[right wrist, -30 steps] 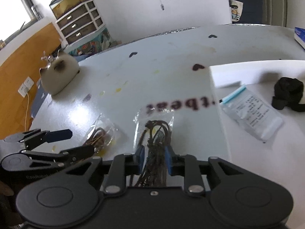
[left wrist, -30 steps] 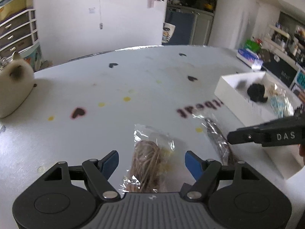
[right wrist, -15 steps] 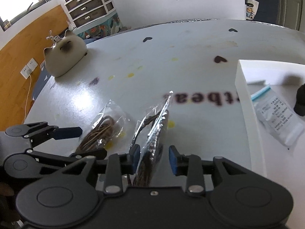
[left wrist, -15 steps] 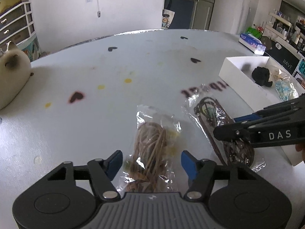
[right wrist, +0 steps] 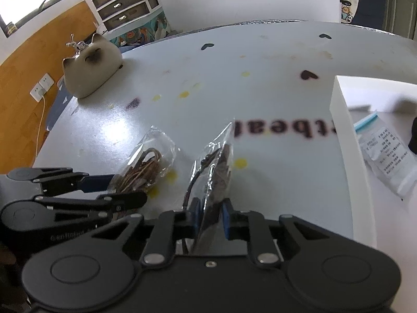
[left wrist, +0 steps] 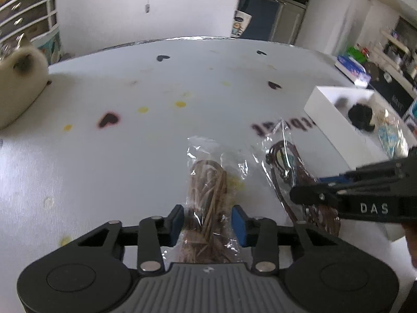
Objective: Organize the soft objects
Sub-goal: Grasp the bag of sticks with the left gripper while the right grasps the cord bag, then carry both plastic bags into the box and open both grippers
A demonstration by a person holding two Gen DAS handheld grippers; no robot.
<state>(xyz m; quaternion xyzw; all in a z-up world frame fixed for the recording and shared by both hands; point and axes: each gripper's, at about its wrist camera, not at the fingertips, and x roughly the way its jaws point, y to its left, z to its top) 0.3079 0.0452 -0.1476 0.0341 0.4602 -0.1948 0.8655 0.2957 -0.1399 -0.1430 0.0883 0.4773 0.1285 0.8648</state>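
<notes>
A clear bag of tan cords [left wrist: 208, 182] lies on the white table [left wrist: 130, 156]. My left gripper [left wrist: 208, 221] has closed its blue pads on that bag's near end. It also shows in the right wrist view [right wrist: 146, 167]. My right gripper [right wrist: 210, 215] is shut on a clear bag of dark brown cords [right wrist: 217, 172] and holds it edge-up above the table. In the left wrist view this bag [left wrist: 289, 167] hangs from the right gripper [left wrist: 312, 195], just right of the tan bag.
A white box [right wrist: 338, 120] at the right holds a printed zip pouch [right wrist: 385, 154] and a black soft item [left wrist: 361, 116]. A cat-shaped ornament [right wrist: 88, 70] stands at the table's far left. A blue packet [left wrist: 351, 67] lies at the far right edge.
My left gripper's pads have closed in on the tan cord bag. My right gripper has lifted the dark cord bag off the table and turned it on edge.
</notes>
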